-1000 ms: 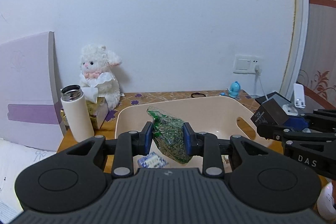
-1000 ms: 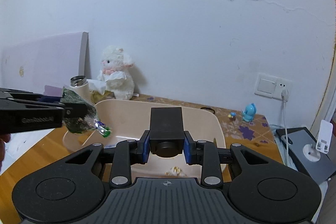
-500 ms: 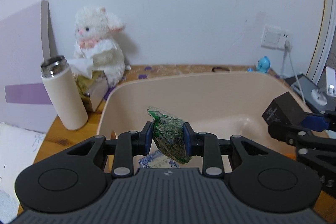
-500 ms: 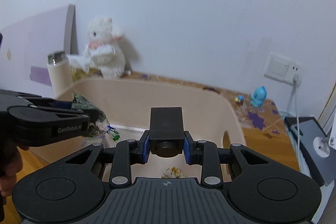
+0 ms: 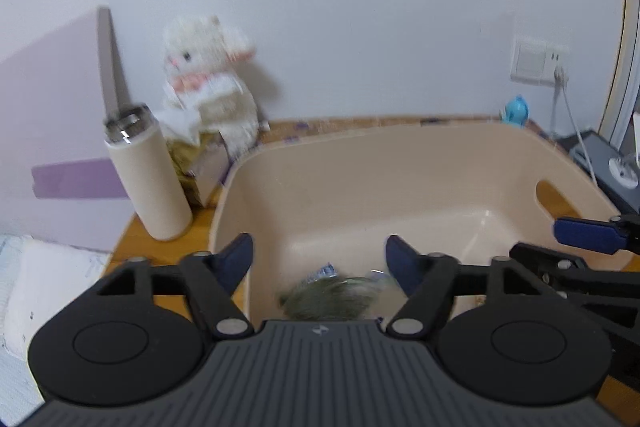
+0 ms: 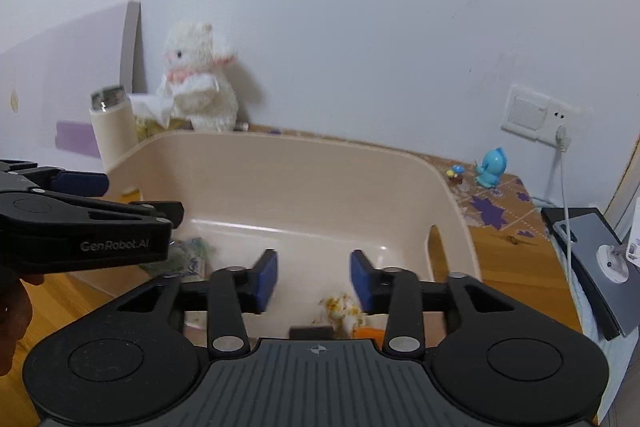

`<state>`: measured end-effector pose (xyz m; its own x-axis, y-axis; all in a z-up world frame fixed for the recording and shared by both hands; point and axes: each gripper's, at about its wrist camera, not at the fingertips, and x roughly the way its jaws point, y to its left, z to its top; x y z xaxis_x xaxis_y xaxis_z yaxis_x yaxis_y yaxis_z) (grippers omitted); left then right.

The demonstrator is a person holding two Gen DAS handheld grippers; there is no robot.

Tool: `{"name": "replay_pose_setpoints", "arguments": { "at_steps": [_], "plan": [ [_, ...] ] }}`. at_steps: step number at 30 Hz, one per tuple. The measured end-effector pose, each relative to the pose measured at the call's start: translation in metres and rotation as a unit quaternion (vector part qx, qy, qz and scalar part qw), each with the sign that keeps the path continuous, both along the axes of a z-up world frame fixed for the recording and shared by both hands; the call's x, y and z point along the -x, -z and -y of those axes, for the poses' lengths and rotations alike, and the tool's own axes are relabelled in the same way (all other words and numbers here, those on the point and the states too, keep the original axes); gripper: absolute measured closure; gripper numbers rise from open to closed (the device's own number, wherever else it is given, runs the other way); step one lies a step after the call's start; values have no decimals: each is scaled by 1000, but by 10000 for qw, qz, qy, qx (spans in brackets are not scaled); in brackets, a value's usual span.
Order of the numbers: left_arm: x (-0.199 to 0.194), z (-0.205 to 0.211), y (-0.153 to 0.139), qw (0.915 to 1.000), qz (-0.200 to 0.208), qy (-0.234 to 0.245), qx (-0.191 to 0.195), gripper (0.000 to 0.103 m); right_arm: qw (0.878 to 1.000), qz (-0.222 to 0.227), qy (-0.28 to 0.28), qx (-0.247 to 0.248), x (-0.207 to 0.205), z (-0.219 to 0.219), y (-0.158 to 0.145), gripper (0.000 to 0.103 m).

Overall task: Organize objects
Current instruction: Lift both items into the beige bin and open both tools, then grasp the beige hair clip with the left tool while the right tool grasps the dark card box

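Observation:
A beige plastic bin [image 5: 400,163] [image 6: 304,167] stands on the wooden table. My left gripper [image 5: 320,259] is open over the bin's near left part. A green snack bag [image 5: 332,301] lies blurred in the bin just below it, and also shows in the right wrist view [image 6: 188,255]. My right gripper [image 6: 314,279] is open over the bin's near right part. A black box [image 6: 311,331] lies in the bin just below it, beside a yellow-white wrapper [image 6: 340,307]. The left gripper's side [image 6: 80,227] shows in the right wrist view.
A cream thermos [image 5: 146,175] and a white plush sheep [image 5: 208,87] on a tissue box stand left of the bin. A purple board [image 5: 52,107] leans at the left. A blue figurine [image 6: 492,167], a wall socket [image 6: 536,115] and a grey device [image 6: 592,251] are on the right.
Both grippers have moved closer over the bin and opened. The green bag has dropped from the left gripper into the bin. The black box has dropped from the right gripper into the bin.

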<state>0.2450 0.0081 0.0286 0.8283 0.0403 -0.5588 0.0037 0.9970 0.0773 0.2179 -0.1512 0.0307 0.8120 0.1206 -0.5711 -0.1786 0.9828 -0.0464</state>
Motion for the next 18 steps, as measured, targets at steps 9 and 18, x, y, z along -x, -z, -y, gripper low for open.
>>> {"name": "replay_pose_setpoints", "arguments": {
  "at_steps": [9, 18],
  "plan": [
    [38, -1, -17, 10000, -59, -9, 47, 18, 9995, 304, 72, -58, 48, 13, -25, 29],
    [73, -11, -5, 9998, -167, -101, 94, 15, 9999, -62, 115, -65, 73, 23, 7, 27]
  ]
}}
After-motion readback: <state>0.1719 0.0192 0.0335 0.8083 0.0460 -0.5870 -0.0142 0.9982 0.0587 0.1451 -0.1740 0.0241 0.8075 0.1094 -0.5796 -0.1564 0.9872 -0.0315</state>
